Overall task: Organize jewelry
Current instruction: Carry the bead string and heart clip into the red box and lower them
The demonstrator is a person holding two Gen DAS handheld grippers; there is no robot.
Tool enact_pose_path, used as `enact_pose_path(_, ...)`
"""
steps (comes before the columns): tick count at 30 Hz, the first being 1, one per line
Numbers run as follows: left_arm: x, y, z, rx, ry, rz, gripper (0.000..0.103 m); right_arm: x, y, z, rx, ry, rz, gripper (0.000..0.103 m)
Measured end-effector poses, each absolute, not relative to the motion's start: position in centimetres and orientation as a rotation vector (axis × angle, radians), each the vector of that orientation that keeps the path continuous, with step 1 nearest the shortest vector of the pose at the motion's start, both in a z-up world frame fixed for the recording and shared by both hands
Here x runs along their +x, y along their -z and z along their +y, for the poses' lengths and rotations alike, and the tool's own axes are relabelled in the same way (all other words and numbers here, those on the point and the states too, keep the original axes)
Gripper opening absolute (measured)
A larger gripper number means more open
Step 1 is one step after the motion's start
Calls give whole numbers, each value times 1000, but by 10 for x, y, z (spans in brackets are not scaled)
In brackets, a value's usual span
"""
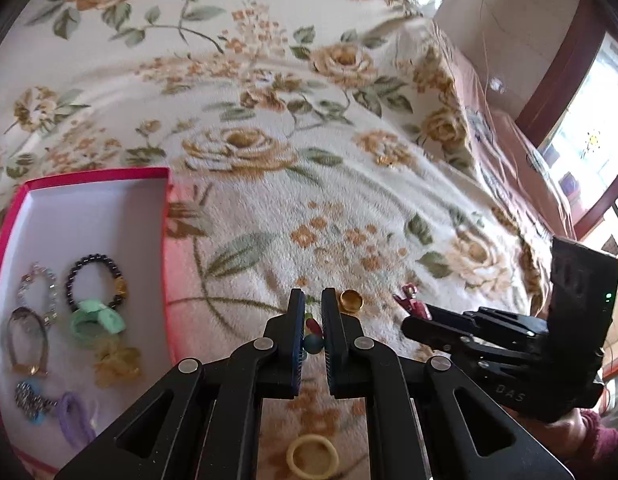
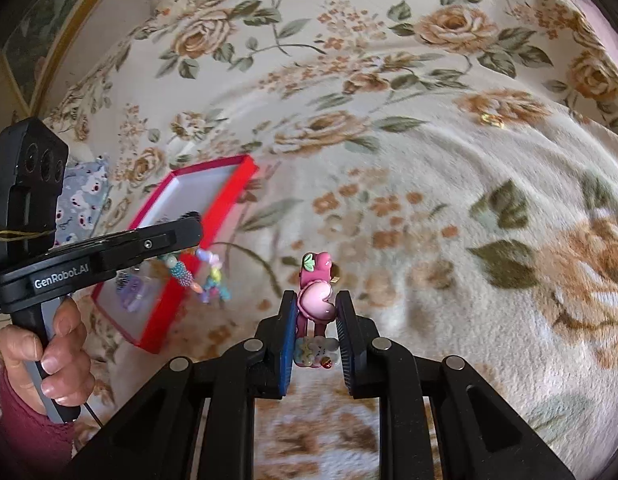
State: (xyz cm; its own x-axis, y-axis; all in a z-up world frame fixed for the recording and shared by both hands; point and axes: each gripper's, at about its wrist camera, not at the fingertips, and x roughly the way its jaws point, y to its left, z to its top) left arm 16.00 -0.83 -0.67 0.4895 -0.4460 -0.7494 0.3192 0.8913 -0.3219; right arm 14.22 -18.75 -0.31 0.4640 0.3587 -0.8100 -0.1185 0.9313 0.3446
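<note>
Clamped in right tool (image 2: 317, 316): pink hair clip (image 2: 316, 300). Pinched in left tool (image 1: 313, 320): beaded bracelet (image 1: 312, 338). Carry step; next, release over red box (image 1: 97, 216), left of left tool.

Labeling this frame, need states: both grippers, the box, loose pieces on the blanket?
left gripper: shut on beaded bracelet, which dangles.
right gripper: shut on pink hair clip.
red box: open, lidless, holds bracelets and hair ties.
gold ring: loose on floral blanket.
yellow hair tie: loose on blanket.
</note>
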Motion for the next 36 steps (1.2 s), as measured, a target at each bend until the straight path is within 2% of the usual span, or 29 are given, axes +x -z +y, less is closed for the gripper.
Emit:
enact_pose_path(19,75,-37,92,-260,325,849,7,145,-12,-113,201,-476,1030,19)
enact_pose_path(36,63,-32,150,-336,204,837,7,157,-5,-27,135,-634,1060,19)
